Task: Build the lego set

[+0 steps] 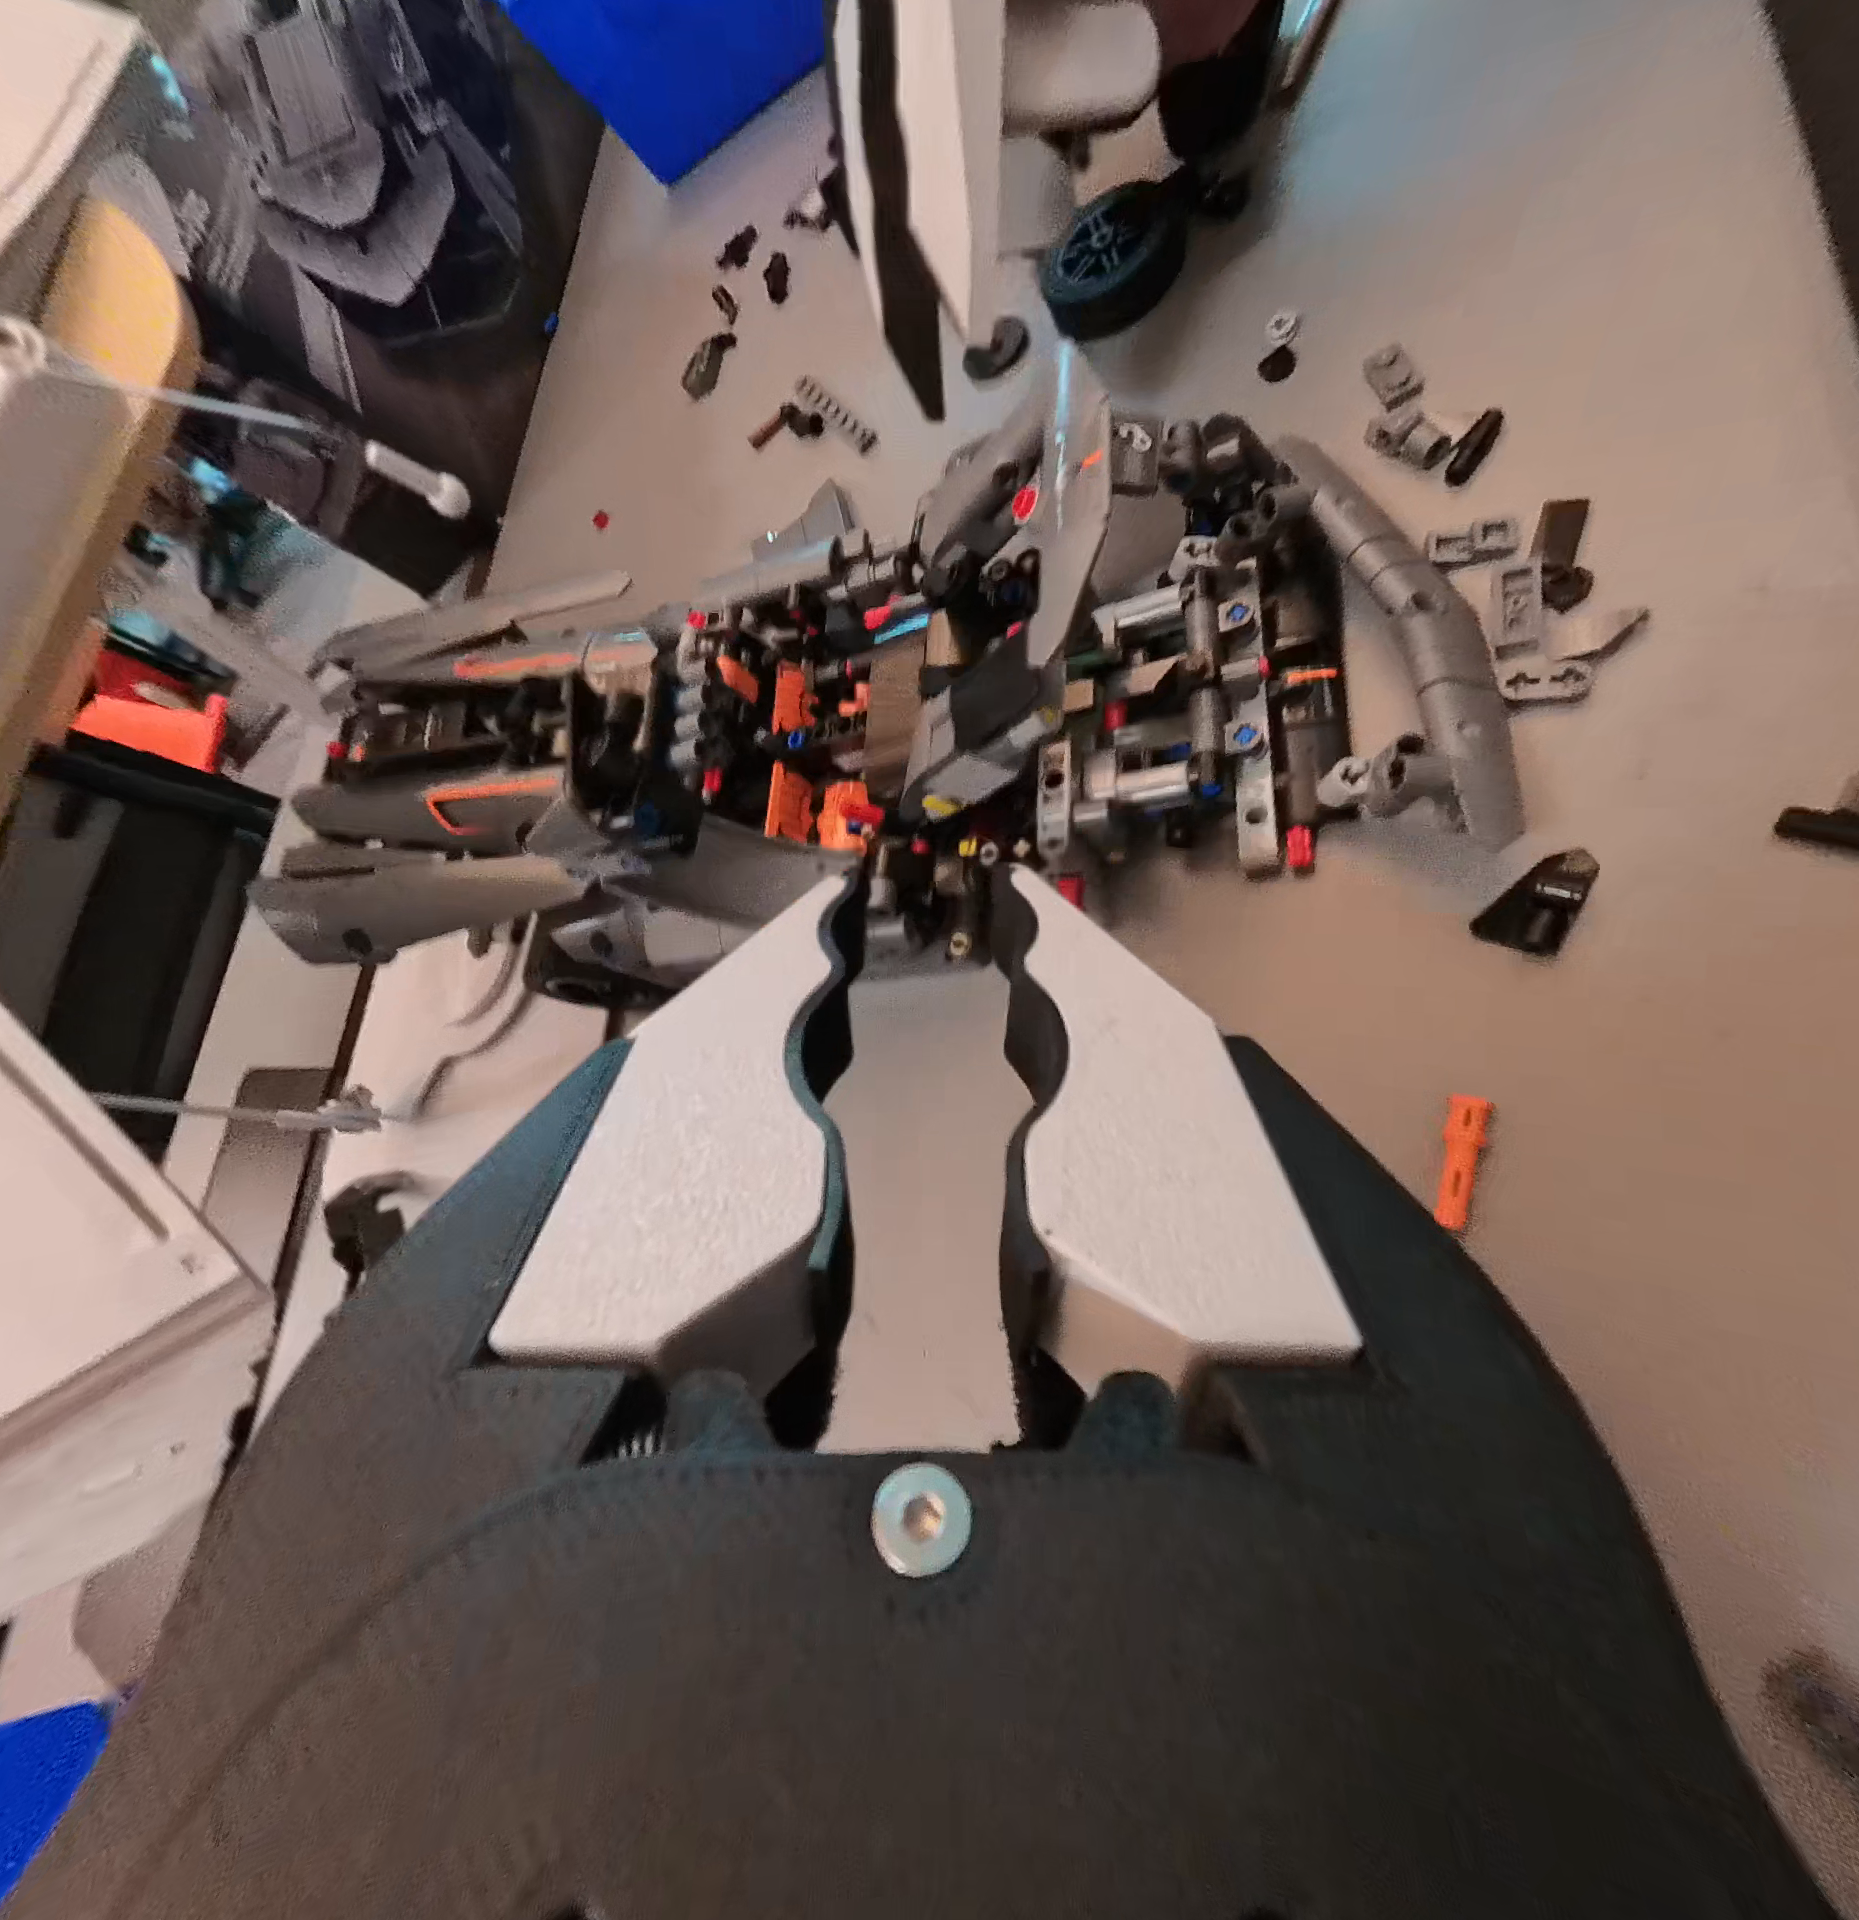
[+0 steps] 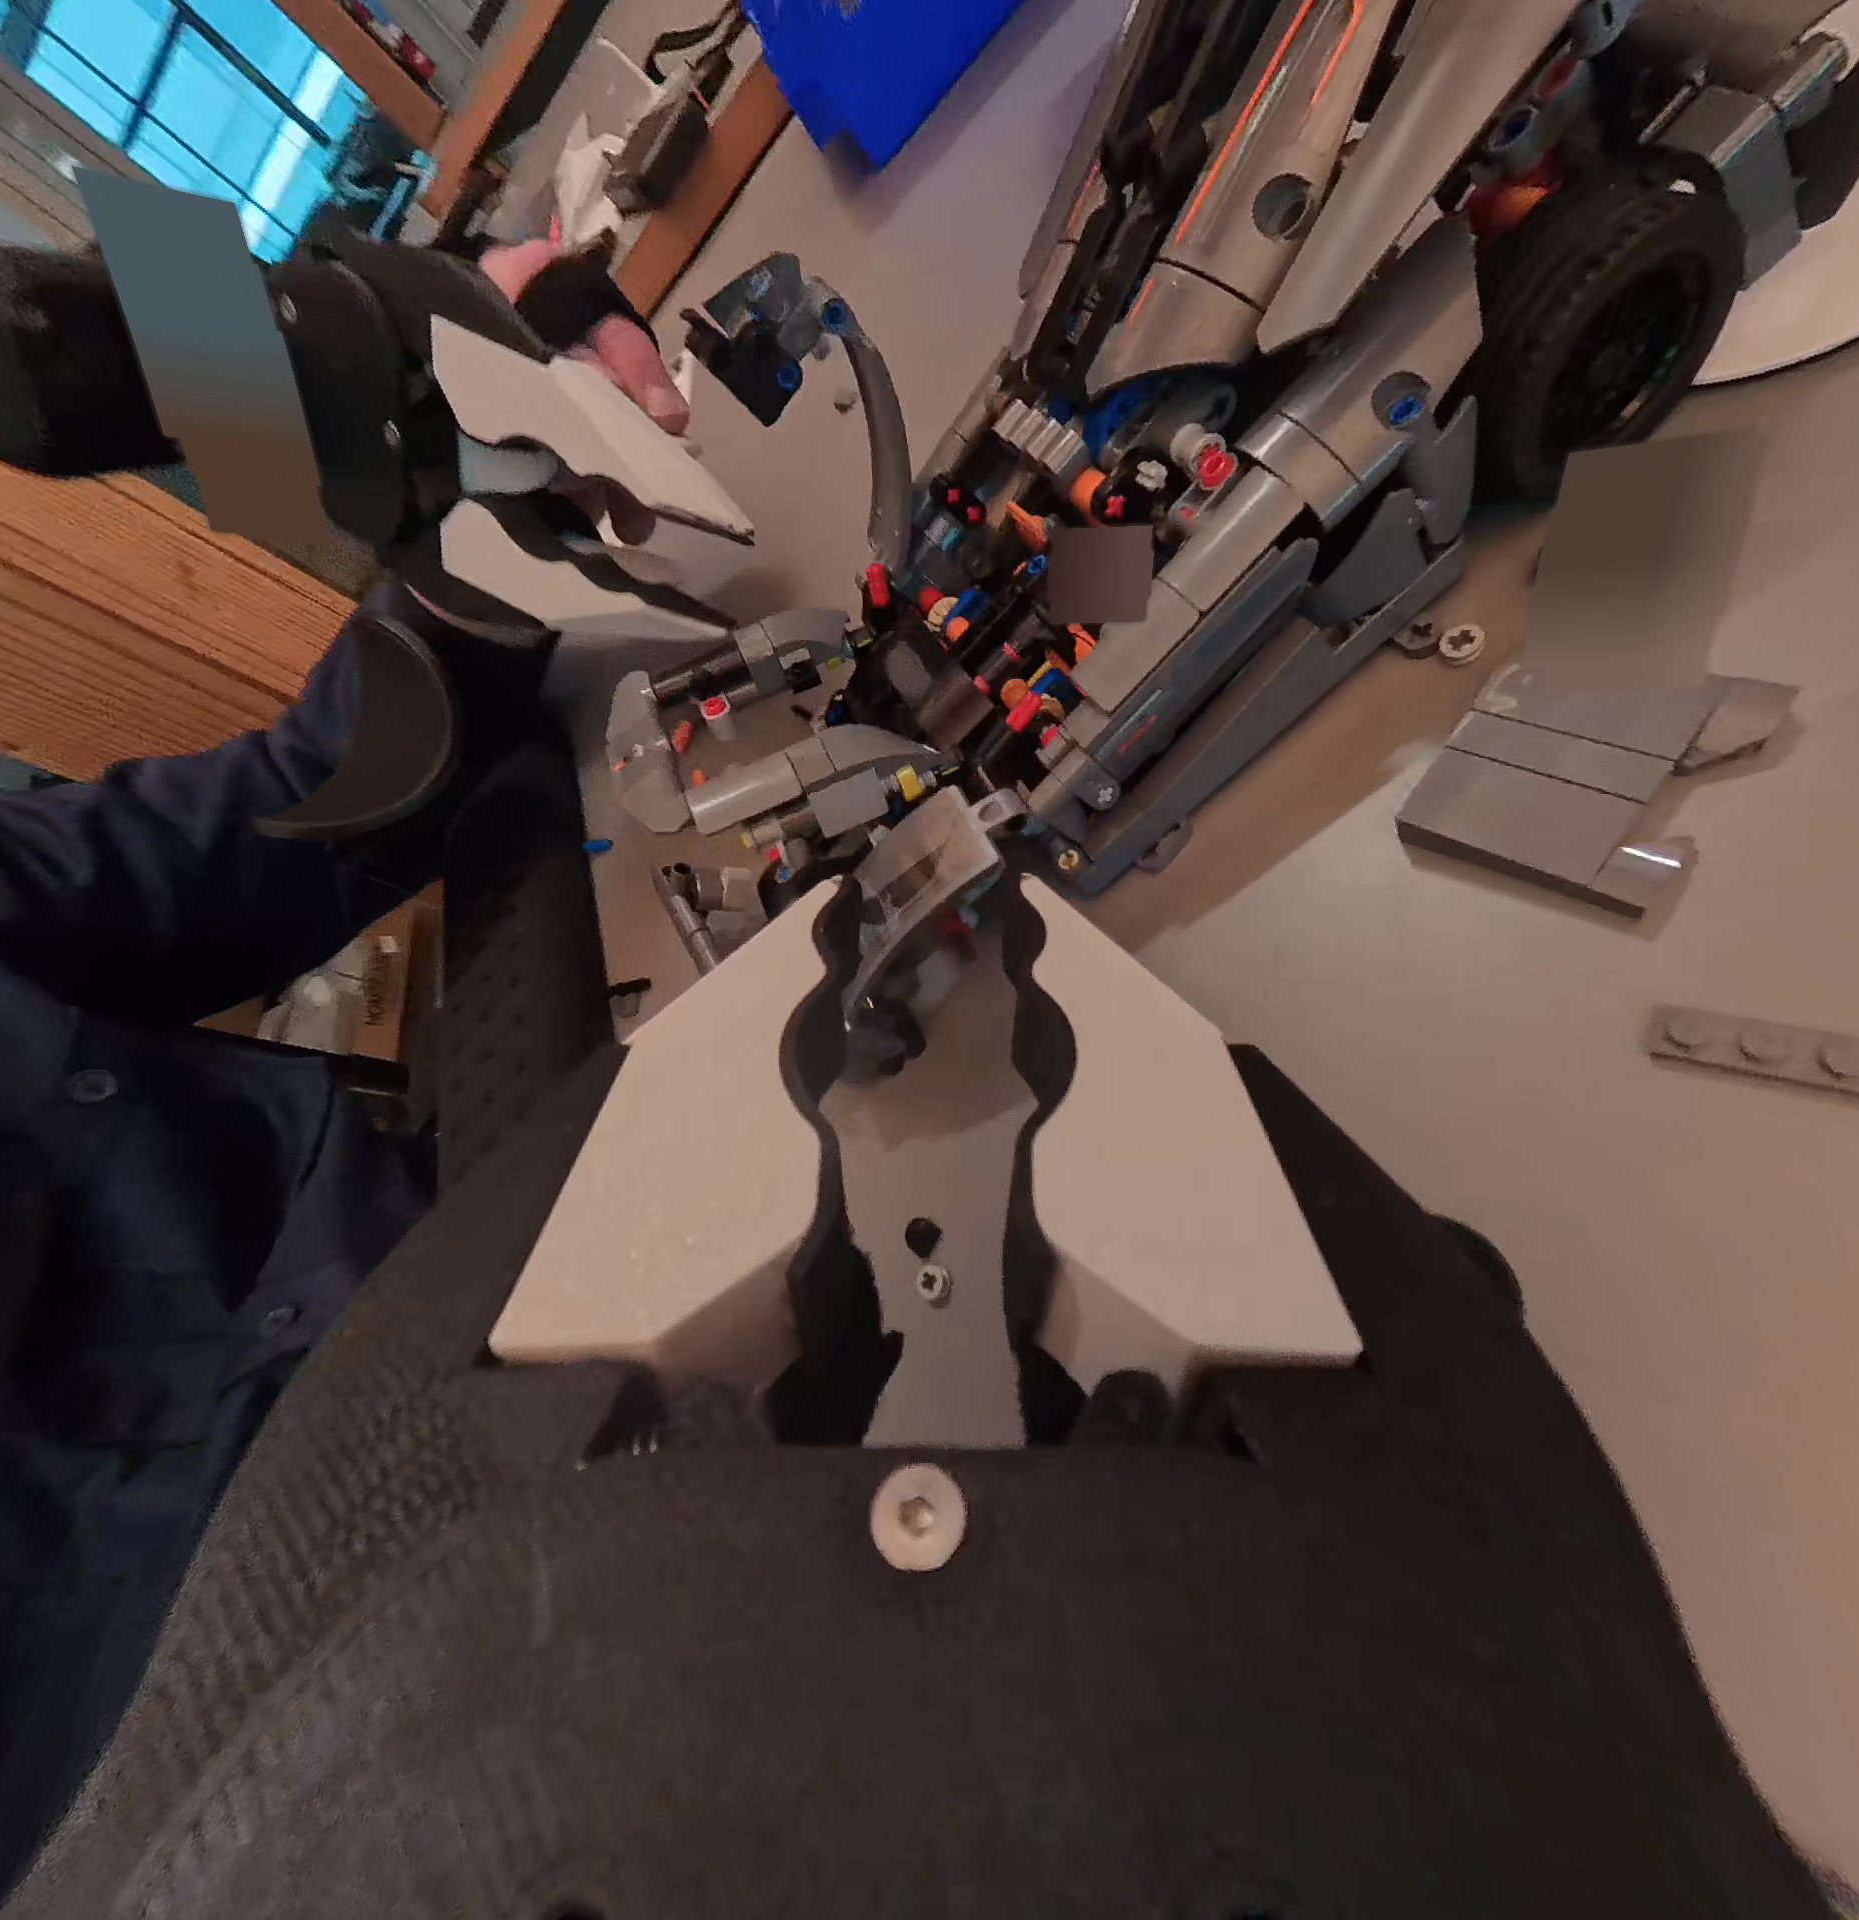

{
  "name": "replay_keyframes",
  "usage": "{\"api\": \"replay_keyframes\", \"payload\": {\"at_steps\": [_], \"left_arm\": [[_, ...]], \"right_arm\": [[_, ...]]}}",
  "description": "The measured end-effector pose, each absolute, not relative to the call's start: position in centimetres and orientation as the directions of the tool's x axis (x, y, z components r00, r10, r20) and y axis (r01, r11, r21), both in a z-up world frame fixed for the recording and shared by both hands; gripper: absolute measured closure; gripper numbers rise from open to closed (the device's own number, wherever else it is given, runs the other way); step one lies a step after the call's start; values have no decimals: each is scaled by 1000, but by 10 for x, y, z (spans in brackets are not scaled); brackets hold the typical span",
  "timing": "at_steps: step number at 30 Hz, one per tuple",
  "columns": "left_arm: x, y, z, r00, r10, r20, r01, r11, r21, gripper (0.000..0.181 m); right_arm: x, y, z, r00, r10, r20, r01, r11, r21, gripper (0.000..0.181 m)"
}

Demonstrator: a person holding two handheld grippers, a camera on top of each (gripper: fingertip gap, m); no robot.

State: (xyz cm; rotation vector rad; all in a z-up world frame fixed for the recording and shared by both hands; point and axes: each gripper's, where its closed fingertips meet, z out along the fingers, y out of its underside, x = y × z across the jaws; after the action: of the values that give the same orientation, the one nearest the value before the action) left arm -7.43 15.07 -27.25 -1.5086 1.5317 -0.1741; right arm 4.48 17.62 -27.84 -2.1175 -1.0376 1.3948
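The right gripper (image 2: 920,894) has its two white fingers set a little apart, with a curved grey panel piece (image 2: 920,862) lying in the gap at the tips; whether the pads actually press on it is hard to tell from this angle. Just beyond, the panel meets the open, pin-studded end of the grey and orange lego car (image 2: 1216,499), which stands on the pale surface (image 2: 1527,1299) with one black wheel (image 2: 1611,312) fitted. Flat grey plates (image 2: 1548,769) lie beside the car. Over to the left, the left gripper (image 2: 592,520) shows in a person's hand, above a dark sleeve (image 2: 177,852). In the left wrist view, the left gripper (image 1: 930,883) is spread apart and empty, its tips close to the car's (image 1: 800,717) side. Loose grey parts (image 1: 1507,582), an orange piece (image 1: 1465,1158) and a spare tyre (image 1: 1112,260) are scattered around.
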Motion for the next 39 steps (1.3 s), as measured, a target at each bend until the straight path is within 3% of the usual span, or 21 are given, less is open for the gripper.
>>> {"api": "replay_keyframes", "payload": {"at_steps": [12, 26, 39], "left_arm": [[-93, 143, -326, 109, -909, -401, -830, 139, -540, 160], [-68, 139, -331, 100, -904, -416, -803, 173, -570, 179], [-78, 149, -333, 135, -897, -421, -828, 131, -545, 180]], "right_arm": [[49, 168, -273, 233, 877, -420, 431, -481, -764, 162], [48, 163, -294, 246, 880, -405, 516, -473, -714, 162], [52, 155, -303, 243, 871, -426, 559, -485, -673, 166]]}}
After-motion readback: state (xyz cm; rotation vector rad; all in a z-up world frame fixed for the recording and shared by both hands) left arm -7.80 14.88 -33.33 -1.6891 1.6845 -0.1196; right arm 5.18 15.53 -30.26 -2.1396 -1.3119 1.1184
